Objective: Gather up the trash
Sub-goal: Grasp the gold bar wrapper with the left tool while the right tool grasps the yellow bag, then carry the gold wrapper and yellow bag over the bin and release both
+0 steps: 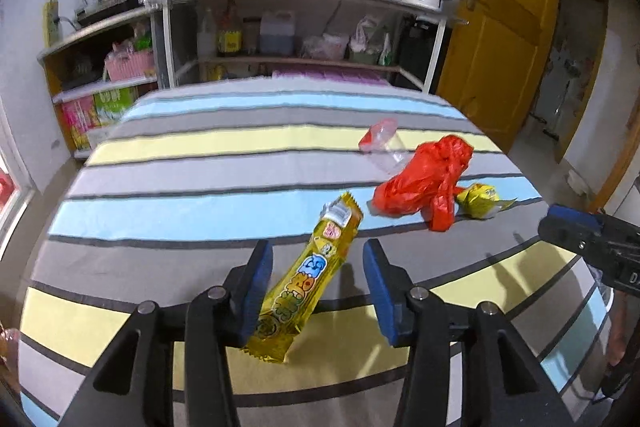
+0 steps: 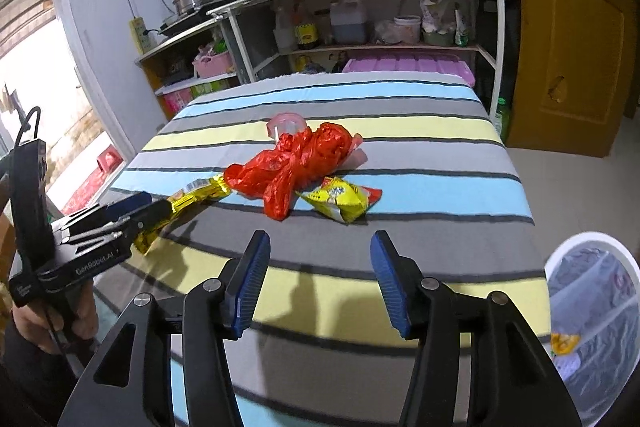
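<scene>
Reaching for trash: left gripper (image 1: 318, 285) spread wide around the yellow wrapper (image 1: 304, 279) lying on the striped cloth (image 1: 180, 219), pads not pressing. Right gripper (image 2: 318, 283) wide, empty. Next: closing on the wrapper, carrying to the bin (image 2: 592, 311).

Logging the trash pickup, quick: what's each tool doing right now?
Left tool: open, long yellow wrapper between its fingers, not gripped.
Right tool: open, holding nothing.

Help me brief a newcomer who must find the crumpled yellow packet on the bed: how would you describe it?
Start at the striped bedspread and find the red plastic bag near its middle. The crumpled yellow packet lies just beside that bag, on the blue stripe toward the white bin. Unlike the long yellow wrapper on the bag's other side, it is short, wrinkled and red-edged.
</scene>
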